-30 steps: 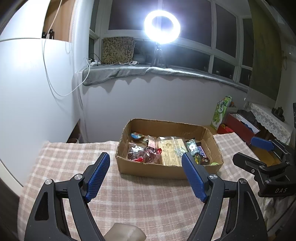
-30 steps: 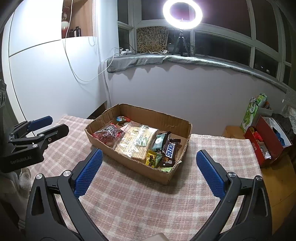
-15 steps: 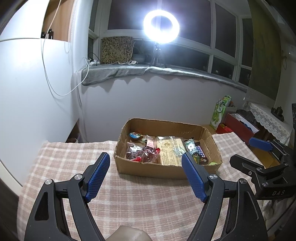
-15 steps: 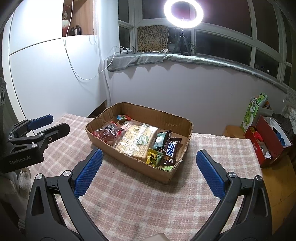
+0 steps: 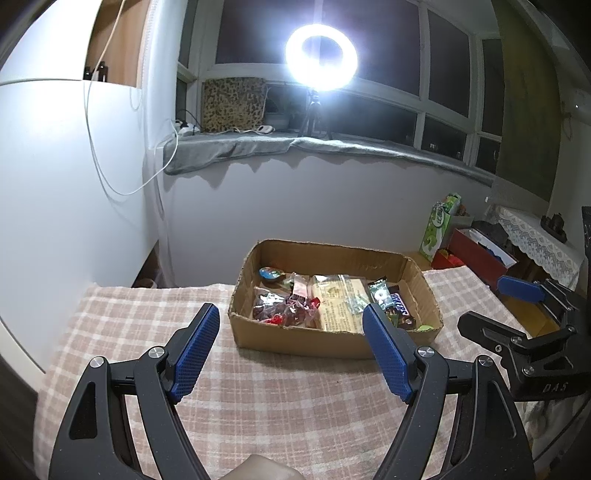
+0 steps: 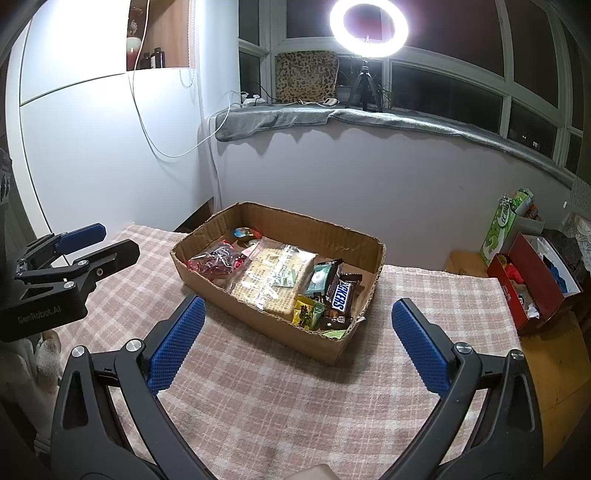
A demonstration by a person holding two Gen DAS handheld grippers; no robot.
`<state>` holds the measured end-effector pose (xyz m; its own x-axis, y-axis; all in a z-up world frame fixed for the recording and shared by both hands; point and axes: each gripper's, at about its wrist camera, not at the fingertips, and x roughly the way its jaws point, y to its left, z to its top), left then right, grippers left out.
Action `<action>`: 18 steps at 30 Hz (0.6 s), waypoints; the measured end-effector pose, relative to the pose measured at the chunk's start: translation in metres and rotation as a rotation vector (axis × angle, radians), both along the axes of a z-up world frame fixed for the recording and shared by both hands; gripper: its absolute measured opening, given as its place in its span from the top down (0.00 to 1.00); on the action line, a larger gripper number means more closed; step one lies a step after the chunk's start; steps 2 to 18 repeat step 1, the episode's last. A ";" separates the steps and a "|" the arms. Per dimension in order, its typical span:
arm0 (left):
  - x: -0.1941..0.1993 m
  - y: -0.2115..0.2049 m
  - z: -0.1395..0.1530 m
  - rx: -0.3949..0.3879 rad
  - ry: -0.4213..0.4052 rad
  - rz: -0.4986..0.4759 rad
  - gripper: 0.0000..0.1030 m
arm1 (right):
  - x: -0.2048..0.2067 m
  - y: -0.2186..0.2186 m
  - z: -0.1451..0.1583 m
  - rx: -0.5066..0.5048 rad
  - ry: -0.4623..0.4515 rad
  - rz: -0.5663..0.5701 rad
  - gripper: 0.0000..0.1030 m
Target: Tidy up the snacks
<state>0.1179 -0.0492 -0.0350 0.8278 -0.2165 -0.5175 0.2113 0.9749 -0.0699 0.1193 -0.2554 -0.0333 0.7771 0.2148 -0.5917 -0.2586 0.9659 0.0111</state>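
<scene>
Holding both tools just above the checked tablecloth point(image 6: 280, 398), I have my left gripper point(image 5: 290, 341) with its two blue pads spread wide and nothing between them, and my right gripper point(image 6: 295, 332) spread the same way, also empty. Neither touches anything. From the right wrist view the left one shows at the left edge; from the left wrist view the right one shows at the right edge.

Just past the pads sits one shallow cardboard box point(image 6: 207, 271), open on top, resting on the cloth. Inside it I count one bag of red candies point(image 6: 216, 261), one flat clear pack of crackers point(image 6: 275, 282) in the middle, one Snickers bar point(image 6: 341, 293), one green and white packet point(image 6: 320, 277) beside it, one yellow packet point(image 6: 303, 312) at the near corner, and one small round tin point(image 6: 244, 232) at the far side.

Beyond the table, on the floor to the right, stand one red box point(image 6: 528, 291) and one green carton point(image 6: 498, 230). Farther back, one ring light point(image 6: 368, 26) on a tripod glares from the windowsill.
</scene>
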 end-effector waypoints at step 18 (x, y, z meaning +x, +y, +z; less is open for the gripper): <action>0.000 -0.001 0.000 0.004 0.001 -0.001 0.23 | 0.000 0.000 0.000 0.000 0.000 0.001 0.00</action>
